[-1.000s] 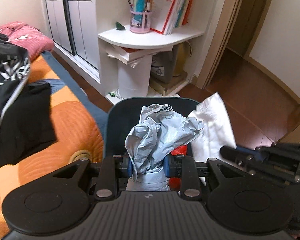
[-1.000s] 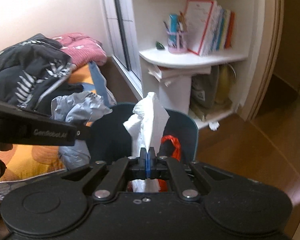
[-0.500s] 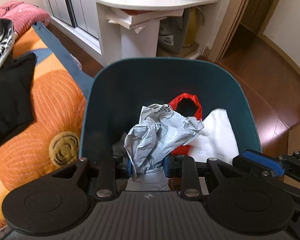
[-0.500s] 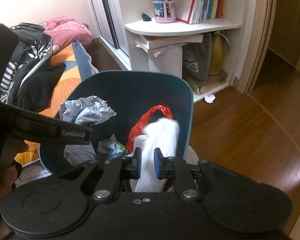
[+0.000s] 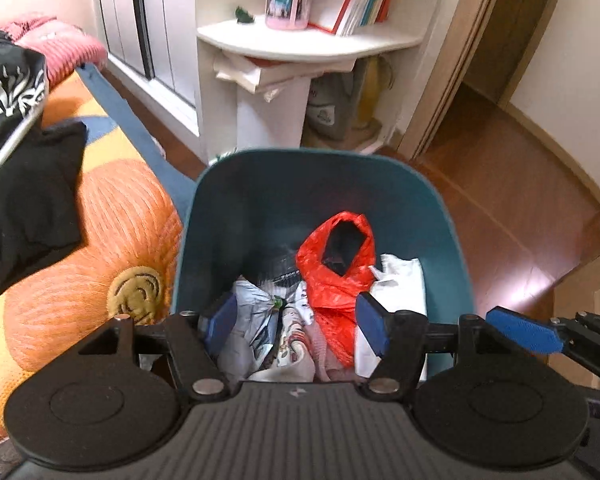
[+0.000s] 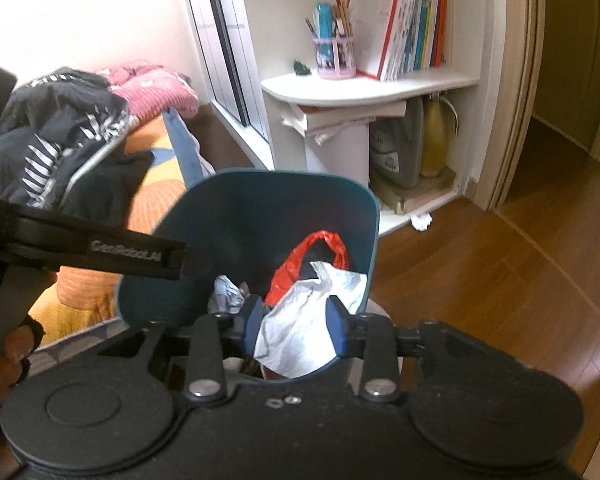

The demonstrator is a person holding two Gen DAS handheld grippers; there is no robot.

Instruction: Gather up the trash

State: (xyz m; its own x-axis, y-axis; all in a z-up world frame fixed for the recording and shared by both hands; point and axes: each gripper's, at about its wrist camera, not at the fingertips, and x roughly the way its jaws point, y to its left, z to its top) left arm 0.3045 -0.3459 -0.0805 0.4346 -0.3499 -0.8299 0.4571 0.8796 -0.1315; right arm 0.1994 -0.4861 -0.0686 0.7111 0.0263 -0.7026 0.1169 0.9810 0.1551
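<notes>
A teal bin [image 5: 308, 153] stands below both grippers. My left gripper [image 5: 296, 326] hangs over it, jaws opening, nothing pressed between the pads. A crumpled grey bag [image 5: 246, 318], a red plastic bag [image 5: 336, 268] and a white bag [image 5: 402, 290] lie inside. In the right wrist view my right gripper [image 6: 296, 326] is over the bin's [image 6: 284, 175] near rim, jaws opening. The white bag [image 6: 308, 320] lies loose between and below its pads. A balled white paper [image 6: 421, 222] lies on the floor by the shelf.
An orange flower cushion [image 5: 100, 232] and dark clothes [image 5: 24, 200] lie left of the bin. A white corner shelf [image 5: 308, 46] with books and a pen cup stands behind it. Wooden floor [image 6: 480, 280] runs right toward a doorway. A hand [image 6: 8, 356] grips the left tool.
Both grippers have opened over the bin. The grey bag has dropped from the left jaws and the white bag from the right jaws into the bin.
</notes>
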